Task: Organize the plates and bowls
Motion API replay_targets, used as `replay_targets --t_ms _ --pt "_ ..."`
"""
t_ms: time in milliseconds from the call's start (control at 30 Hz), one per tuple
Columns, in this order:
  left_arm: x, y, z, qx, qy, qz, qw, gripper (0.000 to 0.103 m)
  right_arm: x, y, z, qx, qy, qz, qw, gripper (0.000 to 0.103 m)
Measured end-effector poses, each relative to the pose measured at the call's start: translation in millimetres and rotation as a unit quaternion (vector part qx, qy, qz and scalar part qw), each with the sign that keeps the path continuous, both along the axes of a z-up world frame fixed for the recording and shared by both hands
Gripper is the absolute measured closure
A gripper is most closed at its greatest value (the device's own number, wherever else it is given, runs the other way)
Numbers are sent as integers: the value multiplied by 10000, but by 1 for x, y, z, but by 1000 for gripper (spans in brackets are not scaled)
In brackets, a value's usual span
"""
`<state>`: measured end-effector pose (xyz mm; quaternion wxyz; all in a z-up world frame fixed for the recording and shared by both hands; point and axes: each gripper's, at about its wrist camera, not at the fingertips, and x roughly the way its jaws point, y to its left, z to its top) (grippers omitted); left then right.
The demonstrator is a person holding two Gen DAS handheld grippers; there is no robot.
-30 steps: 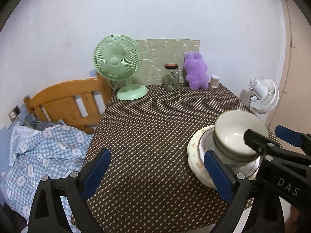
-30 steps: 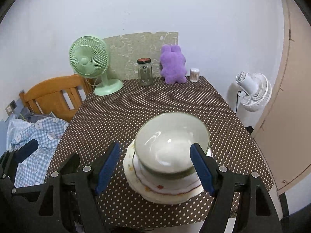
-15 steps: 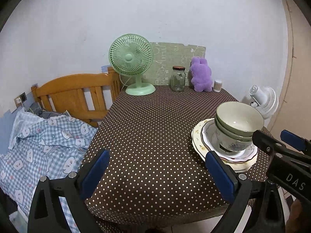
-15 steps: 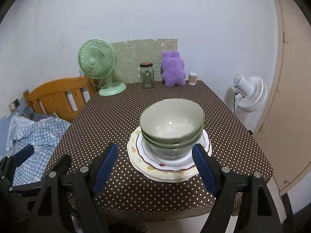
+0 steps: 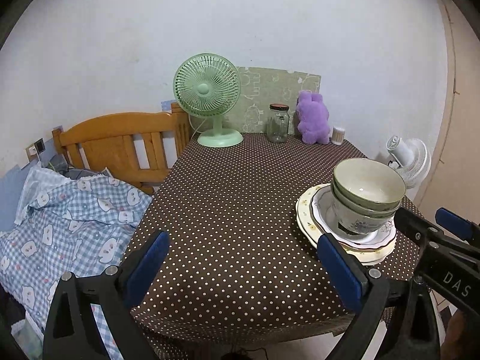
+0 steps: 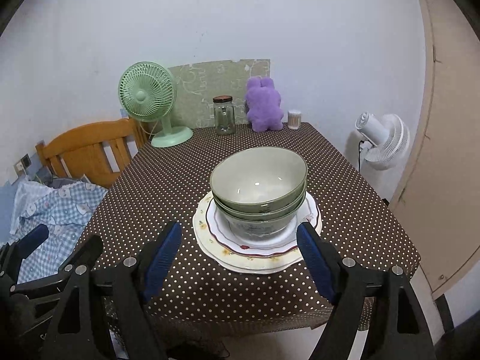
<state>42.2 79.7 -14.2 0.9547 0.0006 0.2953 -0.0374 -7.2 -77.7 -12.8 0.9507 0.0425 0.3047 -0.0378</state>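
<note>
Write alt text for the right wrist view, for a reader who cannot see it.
A stack of green bowls sits on stacked plates on a brown polka-dot table, just ahead of the open, empty right tool. At the far edge stand a green fan, glass jar and purple plush toy.

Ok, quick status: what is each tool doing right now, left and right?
Left tool: open, holding nothing.
Right tool: open, empty, short of the stacked bowls.
</note>
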Motion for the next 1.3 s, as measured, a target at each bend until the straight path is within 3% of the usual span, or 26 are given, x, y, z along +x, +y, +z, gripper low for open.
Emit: replay_targets --t_ms 1300 --pt "-2 -3 -1 -53 5 -76 10000 0 -3 -10 -6 -59 194 -79 9998 22"
